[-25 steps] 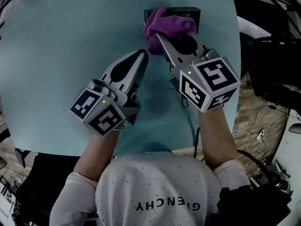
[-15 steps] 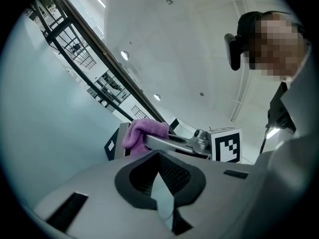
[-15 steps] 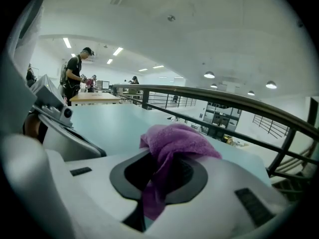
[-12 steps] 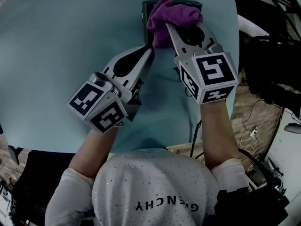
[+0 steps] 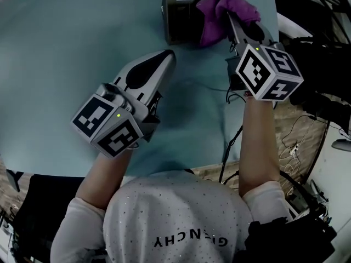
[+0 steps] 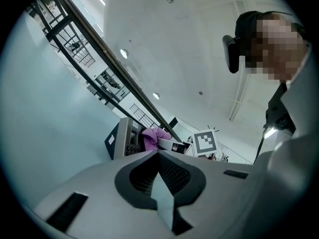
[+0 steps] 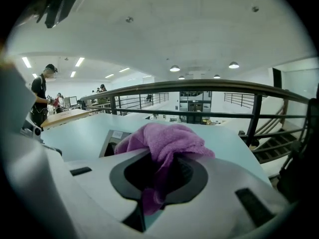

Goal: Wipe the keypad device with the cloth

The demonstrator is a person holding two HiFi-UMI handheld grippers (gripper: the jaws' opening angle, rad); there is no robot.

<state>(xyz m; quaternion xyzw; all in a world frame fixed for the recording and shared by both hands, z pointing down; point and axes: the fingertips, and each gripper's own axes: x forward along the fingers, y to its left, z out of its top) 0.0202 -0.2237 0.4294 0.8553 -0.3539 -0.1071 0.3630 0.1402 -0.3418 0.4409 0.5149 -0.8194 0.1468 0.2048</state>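
Right now the right gripper is clamping the purple cloth in its jaws, bunched over the three o'clock end of the keypad device, which is sitting at the teal table's twelve o'clock edge. Its uncovered length is lying toward nine o'clock from those jaws. The left gripper is hovering nearby at the device's six o'clock, jaws together and empty.

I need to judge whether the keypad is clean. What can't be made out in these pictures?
The dark grey keypad device: head view, its right part is covered by the purple terry cloth.
Its keys: left gripper view, too small; right gripper view, behind the cloth and the right gripper.
Dirt or smears: too small in every view.
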